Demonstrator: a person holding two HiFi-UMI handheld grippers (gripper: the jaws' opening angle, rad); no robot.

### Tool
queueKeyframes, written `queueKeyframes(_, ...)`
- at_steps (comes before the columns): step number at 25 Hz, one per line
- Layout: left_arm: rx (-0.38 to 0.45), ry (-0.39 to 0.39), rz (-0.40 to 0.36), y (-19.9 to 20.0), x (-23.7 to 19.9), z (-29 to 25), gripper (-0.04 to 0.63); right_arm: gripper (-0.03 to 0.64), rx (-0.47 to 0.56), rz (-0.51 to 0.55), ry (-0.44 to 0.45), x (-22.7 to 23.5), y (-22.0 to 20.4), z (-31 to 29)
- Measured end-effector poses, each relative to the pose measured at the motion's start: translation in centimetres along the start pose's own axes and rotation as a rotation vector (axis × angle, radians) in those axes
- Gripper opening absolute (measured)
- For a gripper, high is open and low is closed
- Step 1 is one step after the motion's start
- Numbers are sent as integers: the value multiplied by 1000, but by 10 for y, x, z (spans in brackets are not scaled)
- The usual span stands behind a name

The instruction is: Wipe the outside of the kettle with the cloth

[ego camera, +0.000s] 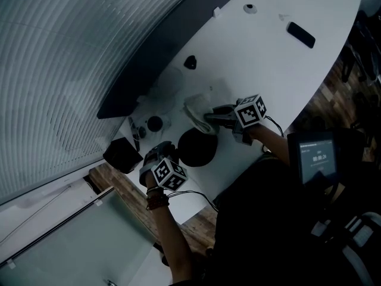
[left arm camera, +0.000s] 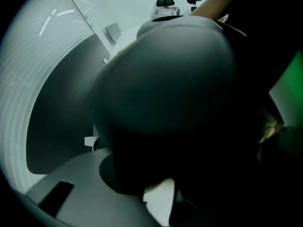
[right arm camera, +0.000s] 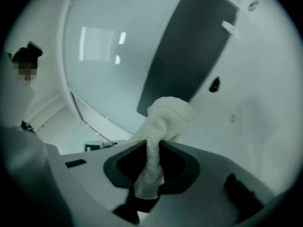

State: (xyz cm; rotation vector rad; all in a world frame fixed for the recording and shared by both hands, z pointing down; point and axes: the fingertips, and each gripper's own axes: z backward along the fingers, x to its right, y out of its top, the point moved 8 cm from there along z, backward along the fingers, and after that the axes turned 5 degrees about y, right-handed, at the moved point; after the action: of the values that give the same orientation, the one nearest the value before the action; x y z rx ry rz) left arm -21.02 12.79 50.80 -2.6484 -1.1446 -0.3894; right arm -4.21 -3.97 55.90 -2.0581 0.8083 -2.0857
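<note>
Black rounded kettle, crumpled white cloth

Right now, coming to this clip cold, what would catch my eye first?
The white cloth stands out against the dim scene. It is bunched and pinched between the jaws of the right gripper, and it sits next to the dark round kettle near the front edge of the white table. The left gripper grips the kettle's left side, and the kettle's body almost fills its view.
</note>
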Motion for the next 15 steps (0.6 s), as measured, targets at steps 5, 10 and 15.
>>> queueKeyframes(5,33,-11,5,-2,0,-3,141,71,-145,321,157,-59,19,-30)
queueKeyframes(10,39,-6,3,2,-2,-2,141,71,-142,269,93,-45,11,-42)
queueKeyframes(15,40,-5,5,3,1,0,141,71,-99,3,58,-1,-4,-34)
